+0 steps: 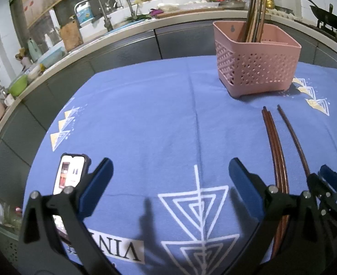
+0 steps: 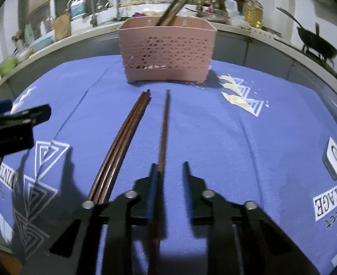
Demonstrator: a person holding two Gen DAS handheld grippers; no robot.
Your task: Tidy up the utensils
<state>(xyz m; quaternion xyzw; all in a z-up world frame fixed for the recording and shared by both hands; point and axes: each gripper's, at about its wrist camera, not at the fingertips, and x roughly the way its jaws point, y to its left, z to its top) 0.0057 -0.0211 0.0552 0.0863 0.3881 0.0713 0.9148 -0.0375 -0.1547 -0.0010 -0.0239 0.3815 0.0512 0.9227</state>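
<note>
Lying on blue cloth [image 2: 214,137], four chopsticks [image 2: 122,142], one between unclosed right tongs [image 2: 169,169], left tongs [image 1: 170,178] released

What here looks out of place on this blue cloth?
Loose chopsticks lie on the blue cloth: a bundle and a single chopstick, while others stand in the pink basket. A phone also lies there, odd among utensils.

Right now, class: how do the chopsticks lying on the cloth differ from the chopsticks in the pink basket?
The chopsticks on the cloth lie flat; the chopsticks in the pink basket stand leaning. Those on the cloth rest loose in the open, one apart from the bundle; those in the pink basket are gathered in one compartment. Both are dark brown wooden sticks.
</note>
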